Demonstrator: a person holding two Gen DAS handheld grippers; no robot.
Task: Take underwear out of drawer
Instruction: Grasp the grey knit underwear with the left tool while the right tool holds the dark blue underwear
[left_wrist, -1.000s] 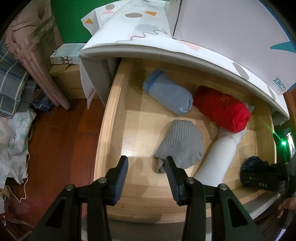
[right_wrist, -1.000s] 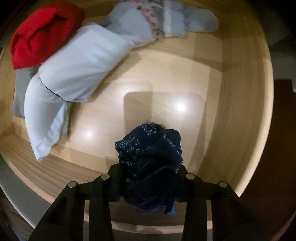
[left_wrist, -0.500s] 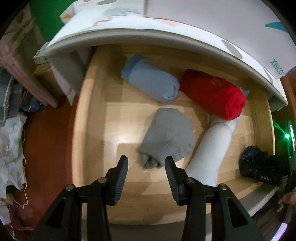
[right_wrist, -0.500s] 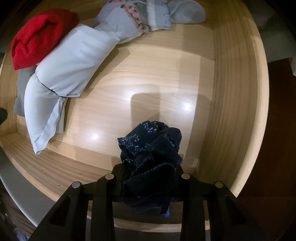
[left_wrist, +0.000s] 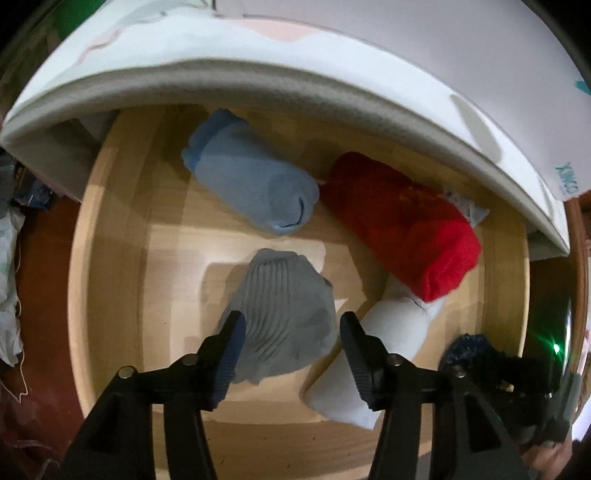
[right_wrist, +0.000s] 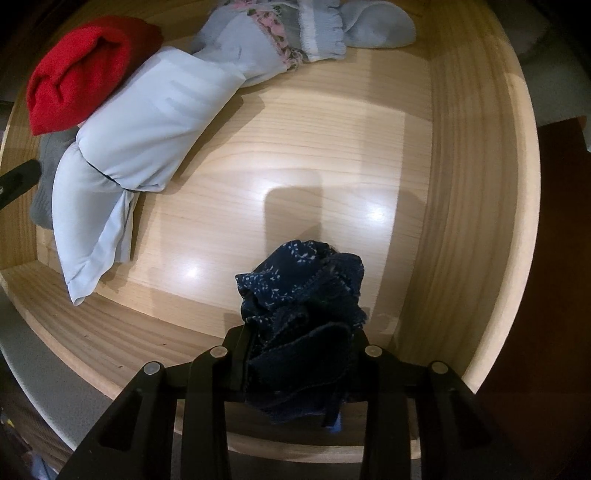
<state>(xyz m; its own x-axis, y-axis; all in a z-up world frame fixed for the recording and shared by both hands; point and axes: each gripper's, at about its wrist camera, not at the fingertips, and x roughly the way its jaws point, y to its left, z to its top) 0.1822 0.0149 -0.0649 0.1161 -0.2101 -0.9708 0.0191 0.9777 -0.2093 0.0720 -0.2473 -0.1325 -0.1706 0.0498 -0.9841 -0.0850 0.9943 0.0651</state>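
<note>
Left gripper (left_wrist: 291, 332) has closed in, jaws just widened, straddling grey ribbed underwear (left_wrist: 284, 317) ungrasped; right gripper (right_wrist: 303, 354), 4 o'clock, clenches navy underwear (right_wrist: 303, 295); next grab imminent

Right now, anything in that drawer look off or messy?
Nothing damaged or spilled. The white roll lies aslant with its loose tail unrolled toward the drawer front, and the floral piece at the back is unfolded, not rolled.

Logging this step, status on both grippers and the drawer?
Left gripper open, jaws just widened over the grey piece. Right gripper shut on navy underwear. Nothing blocking in the drawer.
</note>
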